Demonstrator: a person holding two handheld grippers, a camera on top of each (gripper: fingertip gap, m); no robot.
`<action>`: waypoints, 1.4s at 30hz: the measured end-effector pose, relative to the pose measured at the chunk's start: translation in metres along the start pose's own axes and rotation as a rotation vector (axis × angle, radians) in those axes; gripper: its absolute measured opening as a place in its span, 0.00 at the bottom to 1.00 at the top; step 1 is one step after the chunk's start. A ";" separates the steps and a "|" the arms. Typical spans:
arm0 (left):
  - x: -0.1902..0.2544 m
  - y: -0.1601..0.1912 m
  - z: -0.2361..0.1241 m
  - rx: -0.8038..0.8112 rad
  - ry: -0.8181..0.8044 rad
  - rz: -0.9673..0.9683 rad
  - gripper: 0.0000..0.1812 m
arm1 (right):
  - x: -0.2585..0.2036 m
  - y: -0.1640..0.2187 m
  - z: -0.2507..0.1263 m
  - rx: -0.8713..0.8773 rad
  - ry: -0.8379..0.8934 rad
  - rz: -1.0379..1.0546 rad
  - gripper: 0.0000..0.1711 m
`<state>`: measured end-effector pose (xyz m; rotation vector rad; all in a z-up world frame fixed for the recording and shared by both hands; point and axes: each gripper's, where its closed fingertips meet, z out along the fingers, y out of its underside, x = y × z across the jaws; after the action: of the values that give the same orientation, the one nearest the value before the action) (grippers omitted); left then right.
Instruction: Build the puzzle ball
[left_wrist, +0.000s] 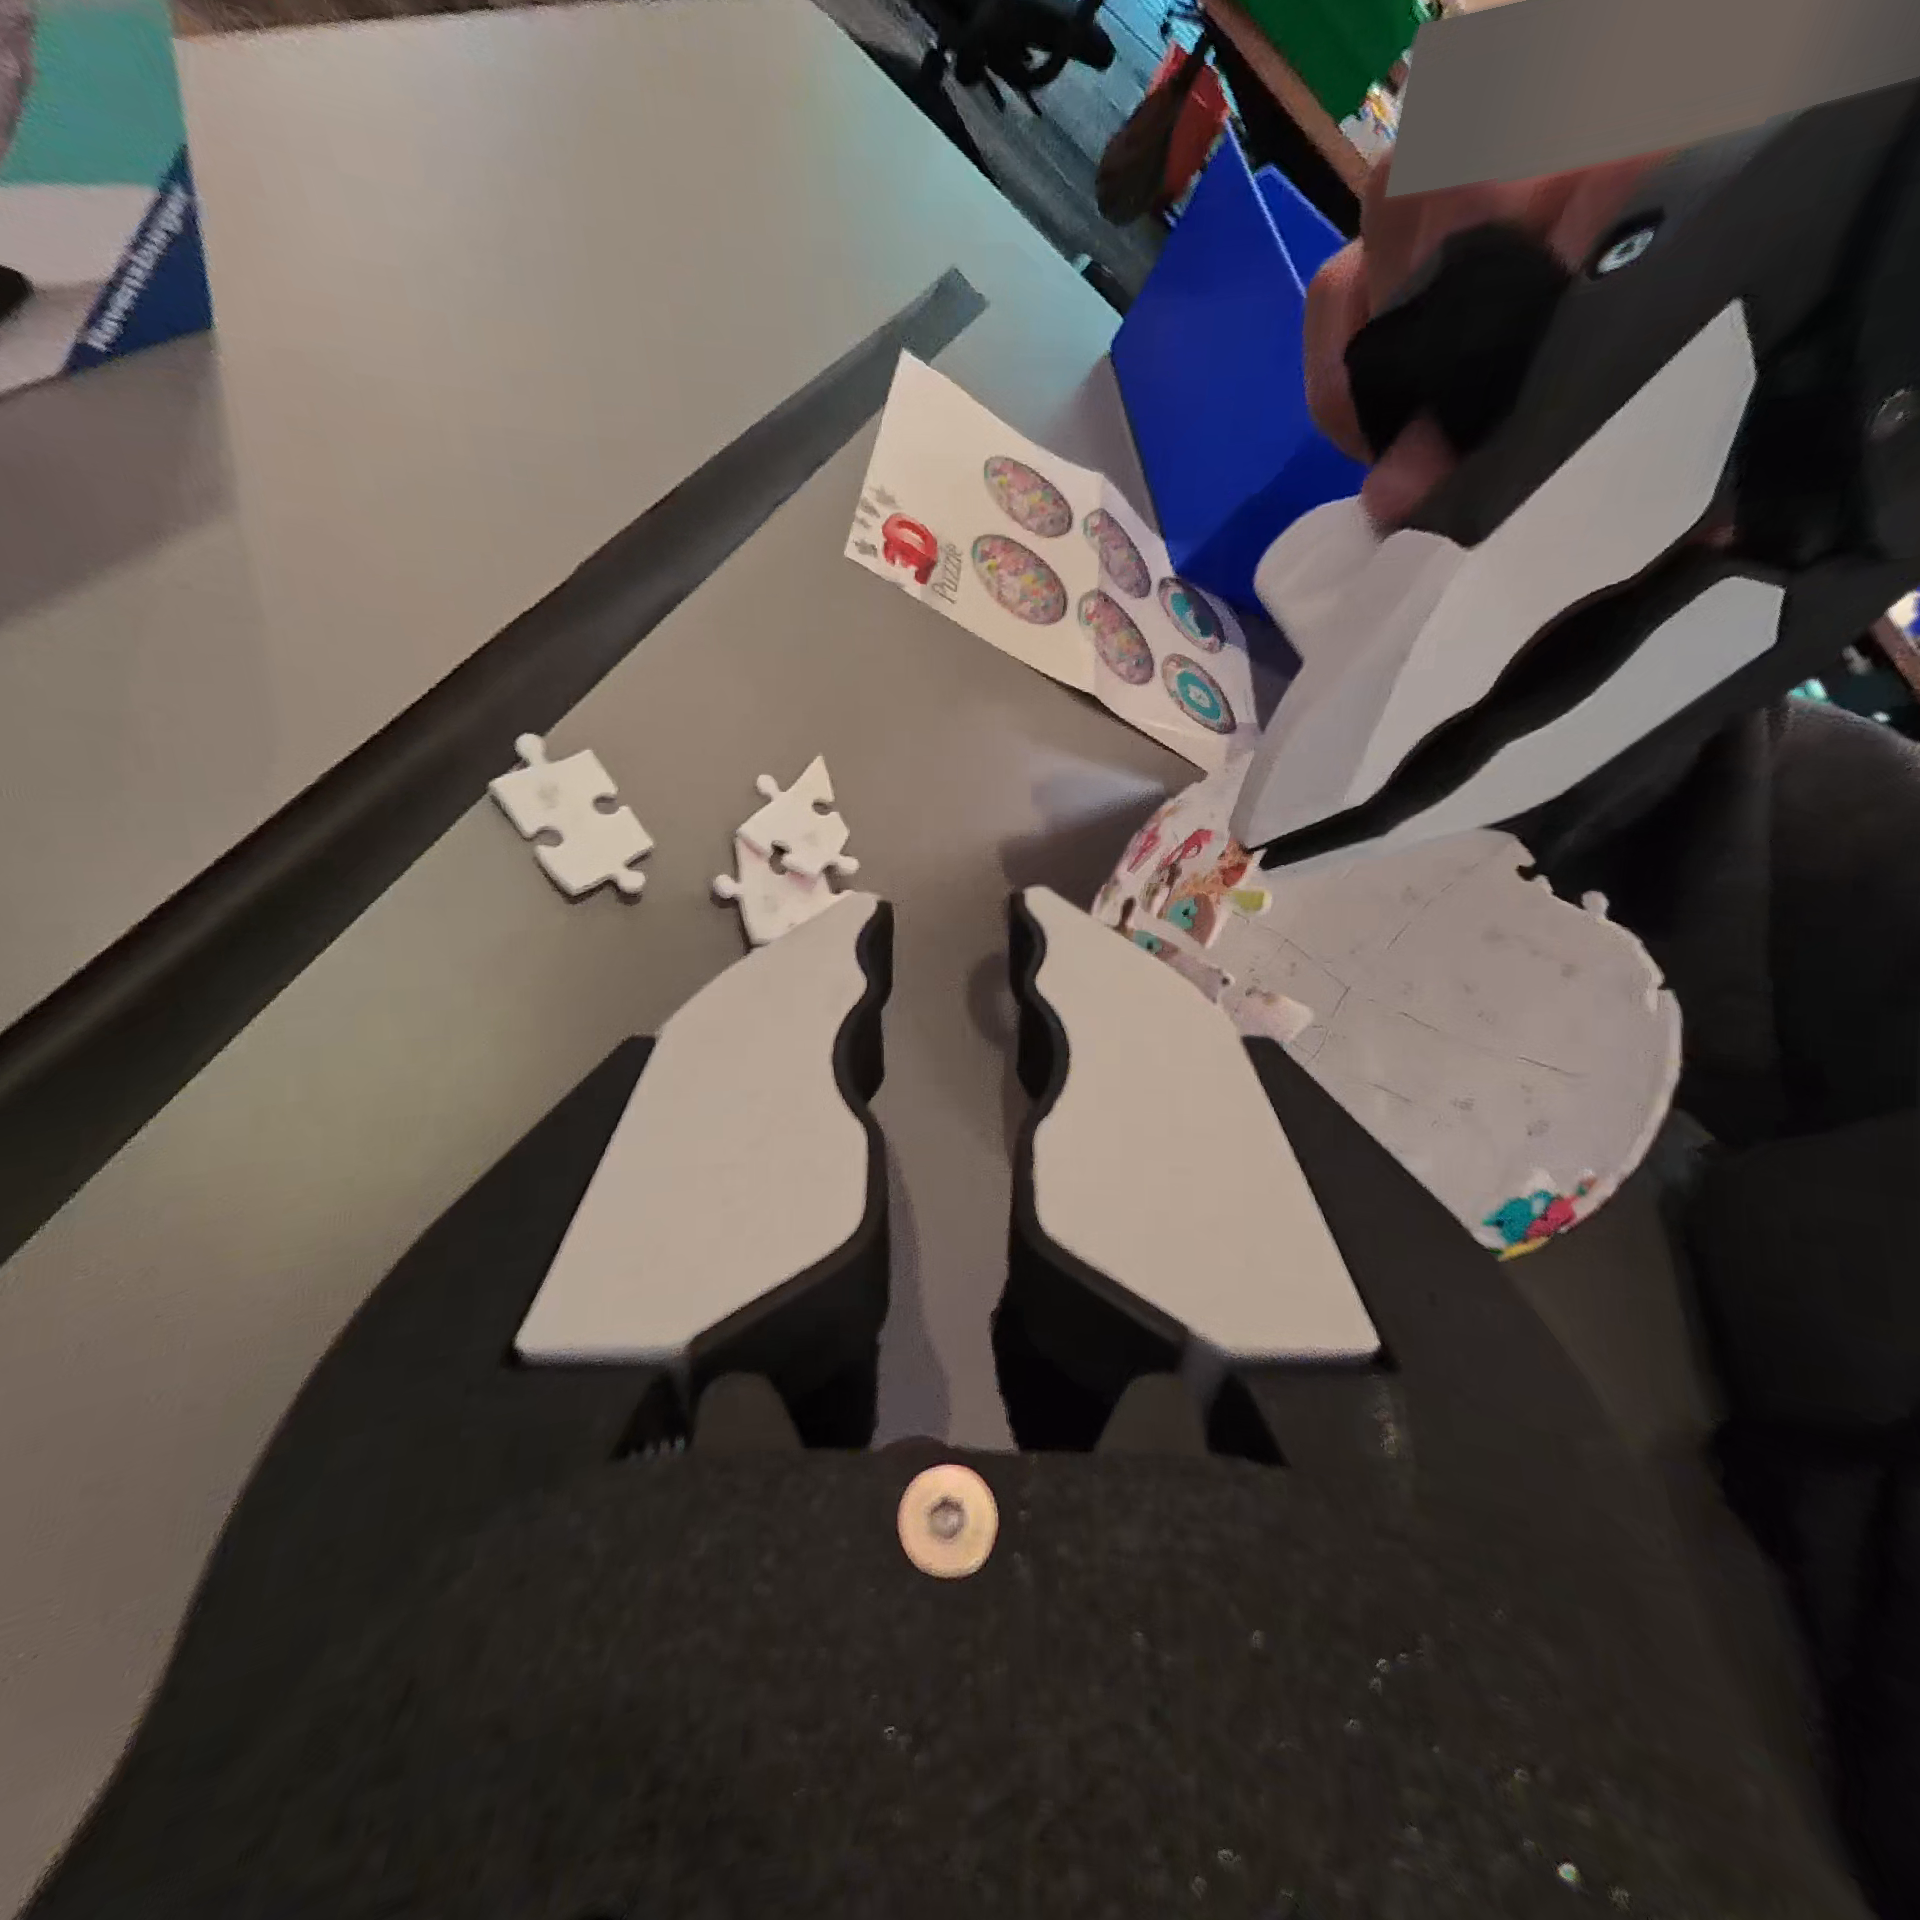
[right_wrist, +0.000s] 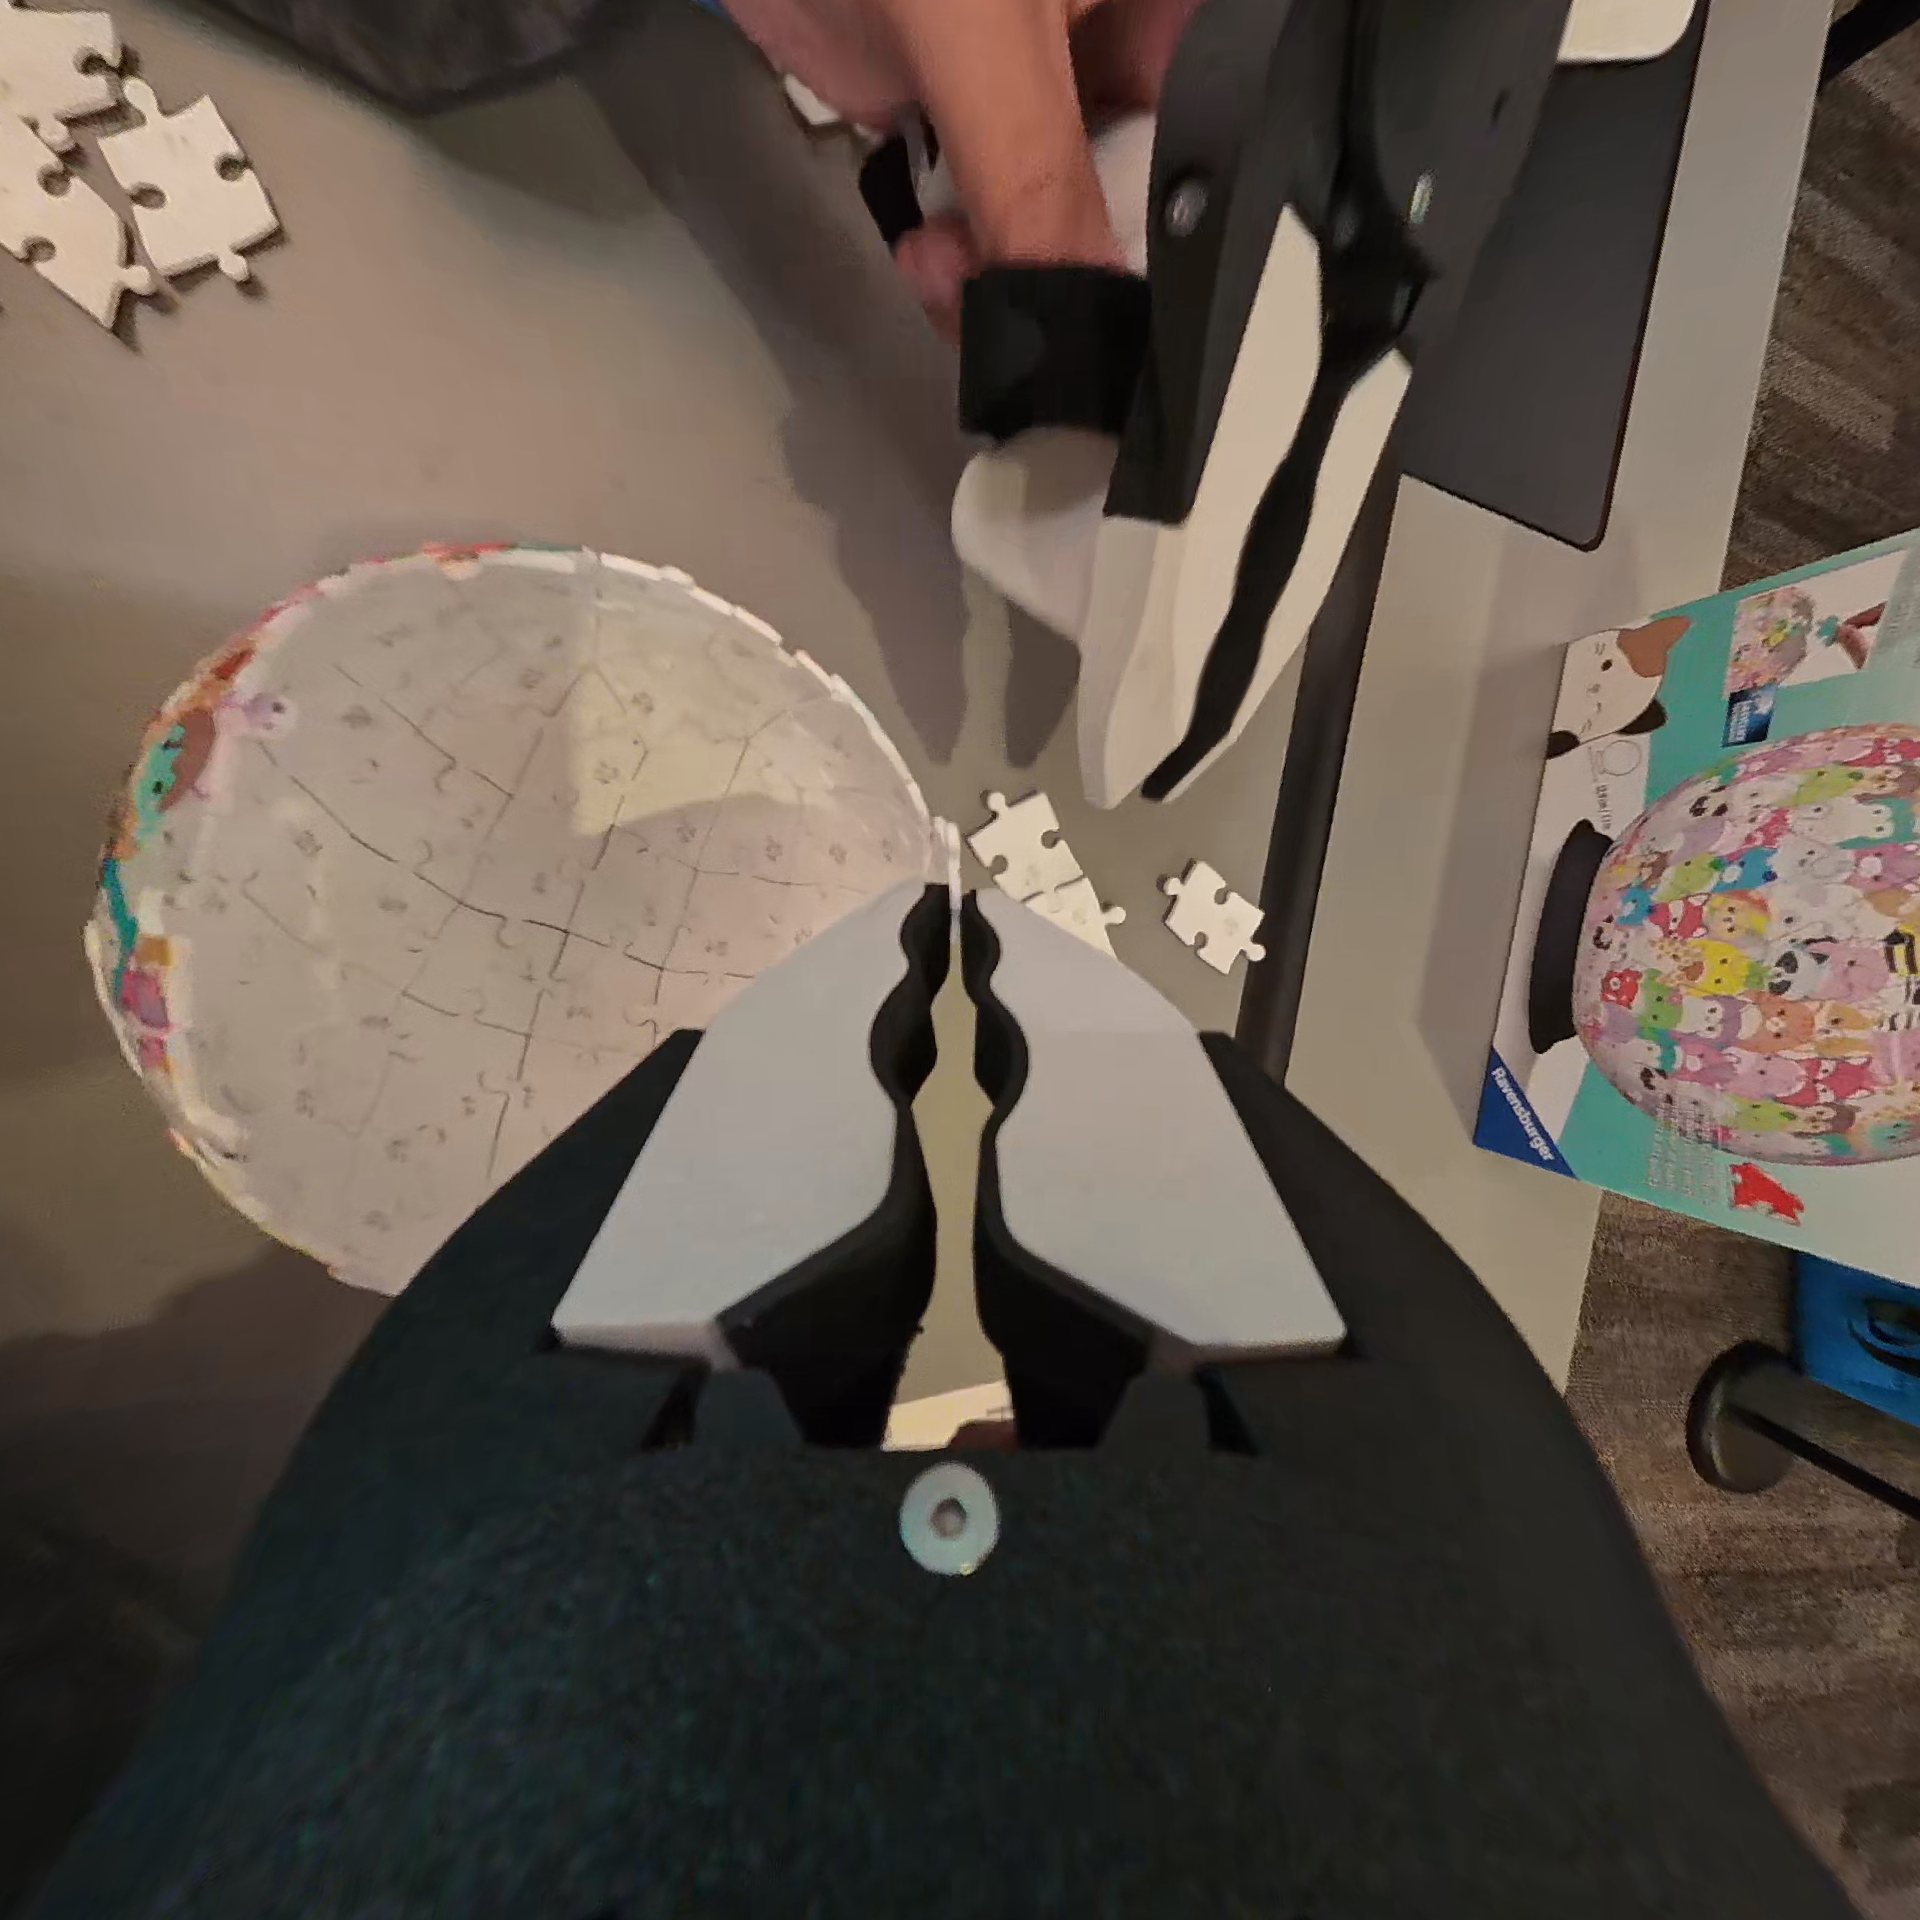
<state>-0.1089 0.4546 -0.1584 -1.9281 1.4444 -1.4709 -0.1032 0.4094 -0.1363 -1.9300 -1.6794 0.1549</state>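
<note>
A: Nearest the lens in the left wrist view is the left gripper (left_wrist: 951, 914), fingers parted with bare grey table (left_wrist: 727, 644) showing in the gap, holding nothing.

B: And at ten to eleven o'clock from its tips?

A: Loose white puzzle pieces (left_wrist: 571, 821), blank side up; one small cluster lies just beside the left fingertip. At one o'clock lies a folded instruction sheet (left_wrist: 1049, 561), with a blue bin (left_wrist: 1226, 416) behind it.

B: The ball?

A: The half-built puzzle ball (left_wrist: 1455, 1029) sits at two to three o'clock, an open shell, white inside, colourful outside.

B: In the right wrist view?

A: The right gripper (right_wrist: 956, 909) is clenched at the shell's rim (right_wrist: 852, 707). The tips nearly touch; whether they pinch the rim, I cannot tell. The ball lies at nine o'clock, more pieces (right_wrist: 1210, 914) at one, the puzzle box (right_wrist: 1704, 935) at three.
</note>
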 end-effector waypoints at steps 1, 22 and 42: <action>0.003 -0.001 0.004 -0.006 0.022 -0.005 0.11 | 0.001 0.000 0.001 0.007 0.008 -0.009 0.01; 0.051 0.009 0.009 -0.188 0.054 0.185 0.15 | 0.003 0.007 0.008 0.102 0.008 -0.049 0.01; 0.023 0.003 0.006 -0.103 0.152 0.001 0.12 | 0.006 0.005 0.006 0.147 0.076 -0.173 0.01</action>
<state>-0.1066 0.4318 -0.1506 -1.9096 1.6153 -1.6021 -0.0999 0.4165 -0.1419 -1.6553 -1.7254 0.1319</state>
